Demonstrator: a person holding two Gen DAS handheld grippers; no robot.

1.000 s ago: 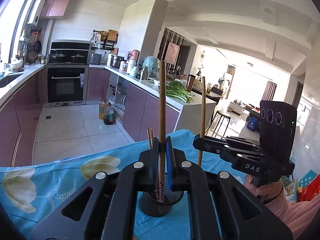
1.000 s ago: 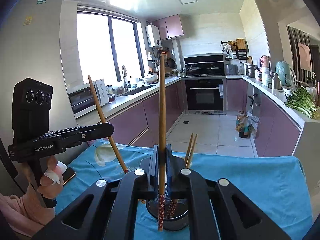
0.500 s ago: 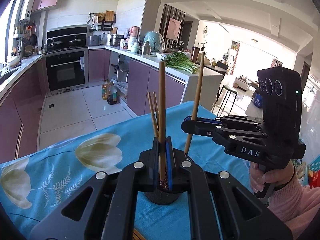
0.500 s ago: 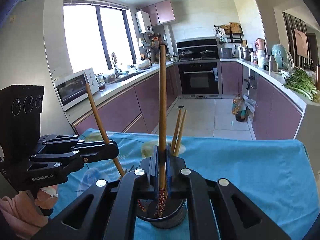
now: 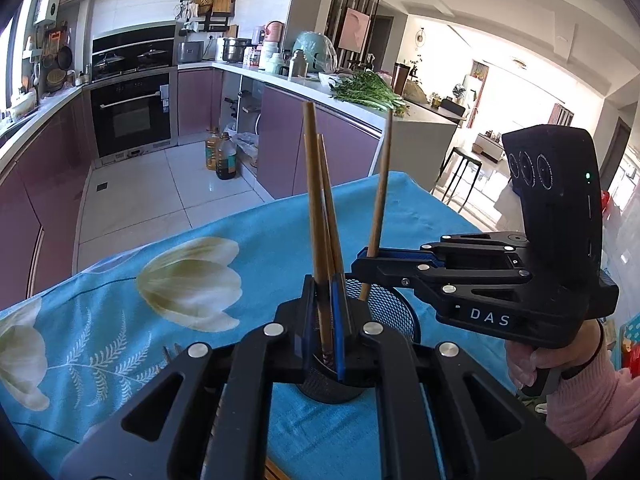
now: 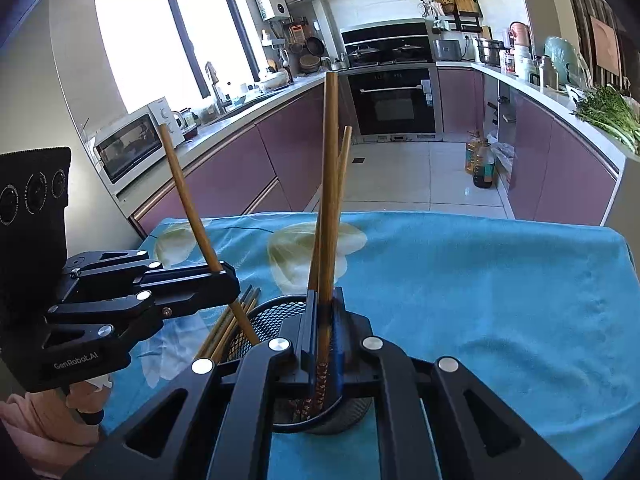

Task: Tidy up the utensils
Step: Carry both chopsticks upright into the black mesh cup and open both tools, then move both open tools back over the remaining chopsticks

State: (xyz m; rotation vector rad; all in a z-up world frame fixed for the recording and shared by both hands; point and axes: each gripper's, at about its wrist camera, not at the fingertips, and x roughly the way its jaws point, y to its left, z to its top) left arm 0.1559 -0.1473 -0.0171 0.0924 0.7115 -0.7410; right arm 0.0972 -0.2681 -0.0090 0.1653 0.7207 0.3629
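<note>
A black mesh holder point(image 5: 394, 312) point(image 6: 276, 314) stands on the blue flowered cloth point(image 5: 256, 248) point(image 6: 480, 288). My left gripper point(image 5: 325, 294) point(image 6: 229, 280) is shut on a wooden chopstick point(image 5: 313, 200) point(image 6: 186, 196) that leans into the holder. My right gripper point(image 6: 325, 306) point(image 5: 362, 266) is shut on another chopstick point(image 6: 330, 176) point(image 5: 380, 200), whose patterned lower end is inside the holder. Both grippers hover just over the holder's rim, facing each other. Two more chopsticks point(image 6: 345, 152) stand in the holder behind the held ones.
Several loose chopsticks point(image 6: 226, 330) lie on the cloth beside the holder, under my left gripper. The table's far edge point(image 6: 400, 214) drops to a tiled floor with purple kitchen cabinets point(image 6: 248, 176) beyond. Hands in pink sleeves point(image 5: 588, 396) hold the grippers.
Both grippers have come down toward the holder and tilted further downward. The lower ends of the two held chopsticks now sit inside the holder.
</note>
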